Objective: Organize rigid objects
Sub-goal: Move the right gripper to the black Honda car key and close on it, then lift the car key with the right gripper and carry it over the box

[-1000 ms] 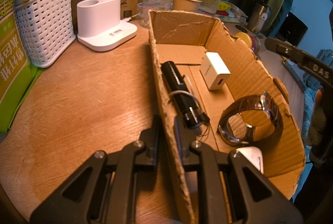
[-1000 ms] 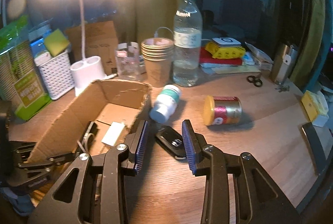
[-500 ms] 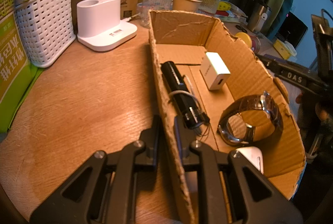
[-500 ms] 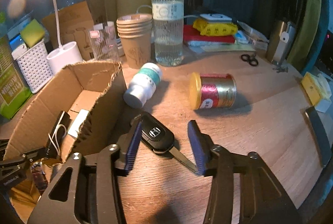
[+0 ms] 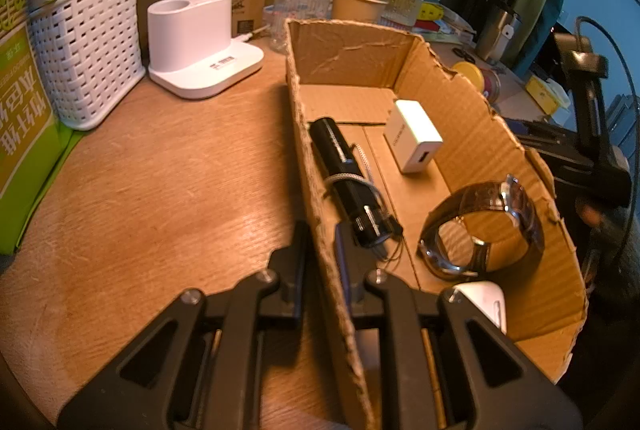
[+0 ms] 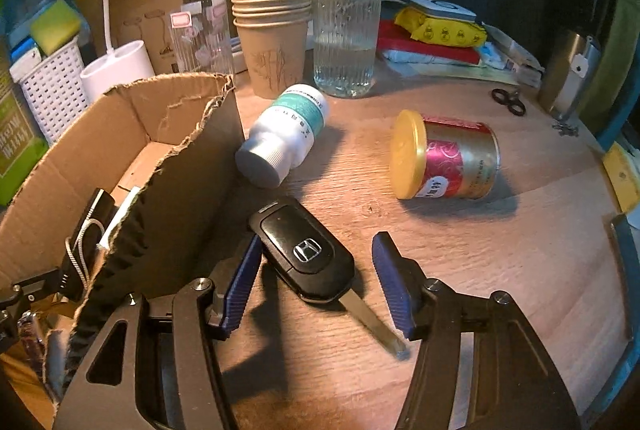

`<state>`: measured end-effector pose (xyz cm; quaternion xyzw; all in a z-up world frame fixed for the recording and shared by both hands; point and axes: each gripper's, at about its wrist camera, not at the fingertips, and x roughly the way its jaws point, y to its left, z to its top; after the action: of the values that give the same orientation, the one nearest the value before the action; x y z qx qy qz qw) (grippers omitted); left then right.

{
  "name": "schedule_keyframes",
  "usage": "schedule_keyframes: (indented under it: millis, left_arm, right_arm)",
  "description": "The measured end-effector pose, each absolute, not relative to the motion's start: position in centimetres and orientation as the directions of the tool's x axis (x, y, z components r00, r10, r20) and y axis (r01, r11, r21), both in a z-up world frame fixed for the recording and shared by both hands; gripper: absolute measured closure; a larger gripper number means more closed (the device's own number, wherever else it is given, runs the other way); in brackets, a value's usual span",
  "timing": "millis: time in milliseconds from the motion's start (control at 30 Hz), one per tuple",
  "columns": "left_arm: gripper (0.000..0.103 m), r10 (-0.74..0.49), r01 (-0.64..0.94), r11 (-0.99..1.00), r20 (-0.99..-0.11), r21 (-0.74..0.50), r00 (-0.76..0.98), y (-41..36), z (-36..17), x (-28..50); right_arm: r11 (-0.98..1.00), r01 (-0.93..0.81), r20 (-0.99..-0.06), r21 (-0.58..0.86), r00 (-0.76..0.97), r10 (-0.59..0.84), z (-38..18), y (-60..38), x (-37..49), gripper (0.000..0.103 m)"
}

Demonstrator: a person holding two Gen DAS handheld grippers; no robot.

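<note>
A cardboard box (image 5: 348, 46) holds a black flashlight (image 5: 348, 182), a white charger (image 5: 414, 140), a wristwatch (image 5: 484, 226) and a white object (image 5: 482, 300). My left gripper (image 5: 322, 242) is shut on the box's left wall (image 5: 316, 190). In the right wrist view my right gripper (image 6: 316, 262) is open low over the table, its blue pads (image 6: 242, 282) on either side of a black car key (image 6: 306, 250) with its blade out. The box (image 6: 176, 166) stands just left of the key. A white pill bottle (image 6: 284, 134) and a gold-lidded can (image 6: 444, 154) lie on their sides beyond.
A water bottle (image 6: 346, 2), stacked paper cups (image 6: 274, 34), a lamp base (image 5: 202, 42) and a white basket (image 5: 86, 42) stand at the back. Scissors (image 6: 508, 100) and packets (image 6: 440, 26) lie at the far right. The table edge is at the right.
My right gripper has moved forward and down and opened wider, so the car key now lies between its pads. My left gripper and the box have not moved.
</note>
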<state>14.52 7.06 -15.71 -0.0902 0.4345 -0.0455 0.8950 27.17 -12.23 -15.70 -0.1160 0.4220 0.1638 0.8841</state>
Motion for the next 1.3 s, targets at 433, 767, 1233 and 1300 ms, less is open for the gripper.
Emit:
schedule_keyframes:
  millis: [433, 767, 1233, 1300]
  left_arm:
    - [0.089, -0.159, 0.003, 0.980, -0.770, -0.201, 0.618, 7.0, -15.7, 14.5]
    - [0.089, -0.159, 0.002, 0.980, -0.770, -0.201, 0.618, 7.0, -15.7, 14.5]
    - [0.089, -0.159, 0.001, 0.980, -0.770, -0.201, 0.618, 7.0, -15.7, 14.5]
    - [0.089, -0.159, 0.001, 0.980, -0.770, -0.201, 0.618, 7.0, -15.7, 14.5]
  right_arm:
    - [0.918, -0.395, -0.796, -0.042, 0.568, 0.208, -16.1, -12.7, 27.8, 0.060]
    - [0.924, -0.380, -0.782, -0.052, 0.591, 0.199, -15.5, -13.1, 27.0, 0.064]
    - [0.926, -0.373, -0.734, -0.060, 0.645, 0.213, -12.3, -13.4, 25.2, 0.064]
    - [0.924, -0.377, -0.727, -0.064, 0.652, 0.216, -11.8, -13.3, 24.9, 0.064]
